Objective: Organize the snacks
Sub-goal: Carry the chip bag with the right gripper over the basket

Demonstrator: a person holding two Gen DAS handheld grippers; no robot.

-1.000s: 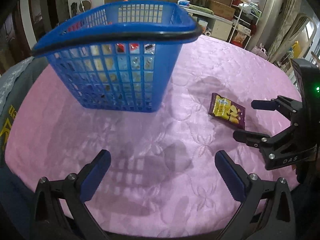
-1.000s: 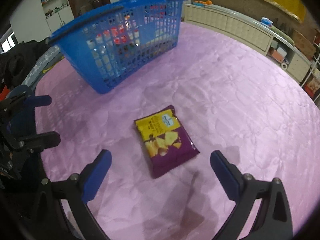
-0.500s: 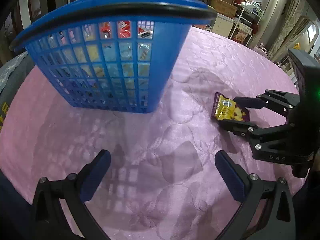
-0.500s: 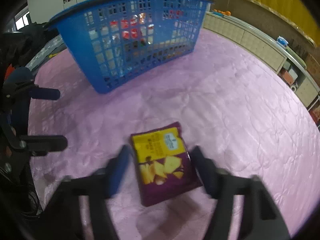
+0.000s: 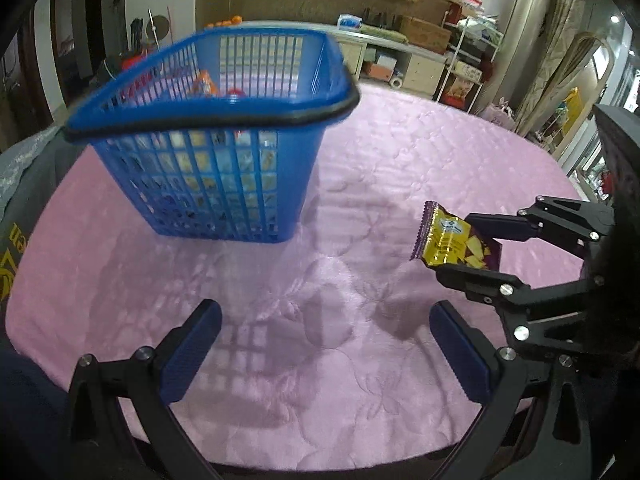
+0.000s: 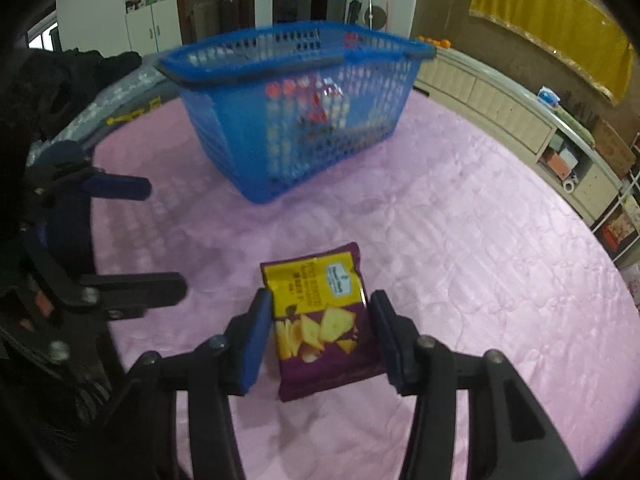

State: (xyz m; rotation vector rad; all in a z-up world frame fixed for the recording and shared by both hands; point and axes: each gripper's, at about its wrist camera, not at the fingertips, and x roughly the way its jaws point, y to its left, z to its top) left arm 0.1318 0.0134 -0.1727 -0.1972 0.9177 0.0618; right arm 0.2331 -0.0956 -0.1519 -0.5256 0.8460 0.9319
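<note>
Snack packet, a purple and yellow foil pouch printed with chips point(image 6: 320, 320), sits pinched between the two blue-padded fingers point(image 6: 252, 340) of the right gripper point(image 6: 320, 332), one pad pressed to each long side, its crimped top end pointing away toward the basket. From the left wrist view the same pouch point(image 5: 452, 240) is tilted and looks raised off the cloth, with a dark shadow on the fabric under it. The left gripper point(image 5: 328, 356) hangs nearer the round edge of the desk, its fingers point(image 5: 188, 352) spread wide with nothing between them, only the cloth below. That cloth is a pink quilted satin cover with stitched flower shapes point(image 5: 360, 184), spread over the whole round desk. Farther back on it stands a blue plastic lattice basket with a black rim handle point(image 5: 216, 184), upright, well apart from the pouch; through its grid I can make out several small packets, red and orange among them point(image 6: 316, 96), though they are too blurred to tell apart. Beyond the desk runs a low beige cabinet along the wall point(image 6: 500, 108), and above it hangs a yellow cloth point(image 6: 552, 20).
</note>
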